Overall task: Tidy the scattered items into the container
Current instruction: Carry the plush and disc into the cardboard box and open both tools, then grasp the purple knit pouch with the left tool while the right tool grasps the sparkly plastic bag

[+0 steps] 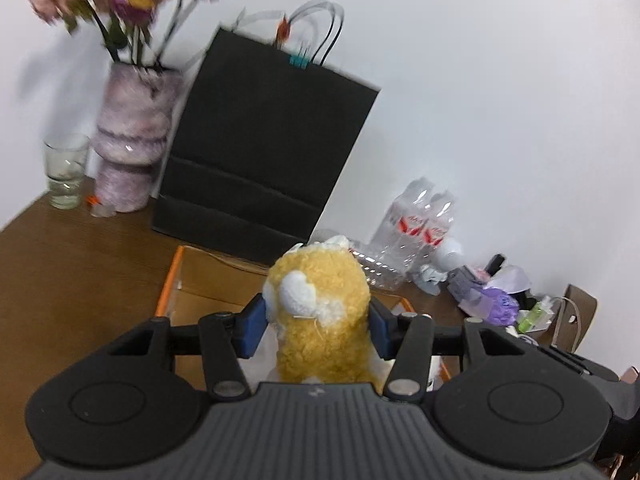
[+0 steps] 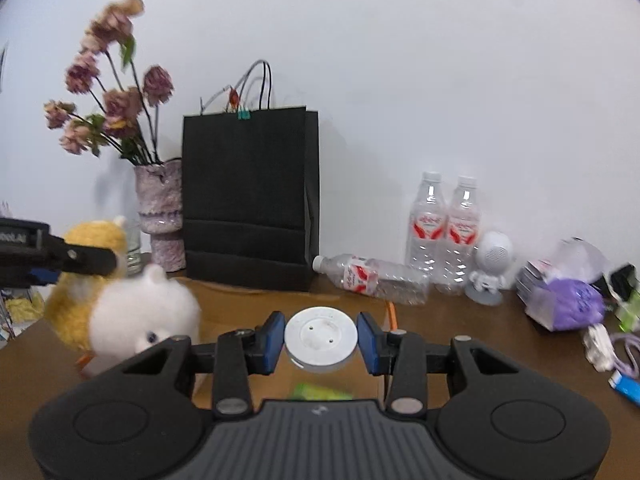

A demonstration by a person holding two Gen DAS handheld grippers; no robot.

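Left wrist view has us looking across a brown wooden table (image 1: 80,264) pushed against a plain white wall (image 1: 480,80). Our left gripper (image 1: 318,326) is clamped on a yellow and white plush toy (image 1: 320,312), its blue pads (image 1: 250,330) pressing both flanks. The toy hangs above an orange-rimmed box (image 1: 170,280) with a cardboard-coloured floor, which sits near us on the table. Far behind the box stands a black paper bag (image 1: 264,152), and left of it a mottled pink vase (image 1: 132,140) of dried flowers, with a clear glass (image 1: 66,170) further left.

From the right wrist view, our right gripper (image 2: 320,340) grips a round white disc (image 2: 320,338) between its pads, held above the table. At the left of that view the plush toy (image 2: 96,240) shows from the side, with the left gripper's black arm crossing it, and a white furry face (image 2: 148,308) with a dark eye sits below; we think it belongs to the same toy, though blur keeps us from being sure.

Only the right view shows clearly two upright water bottles (image 2: 444,232), a third bottle lying on its side (image 2: 372,278), a small white robot figure (image 2: 490,266) and a purple packet (image 2: 568,304) at the far right. A green item beneath the disc is too blurred to name. The box interior appears only in the left view.
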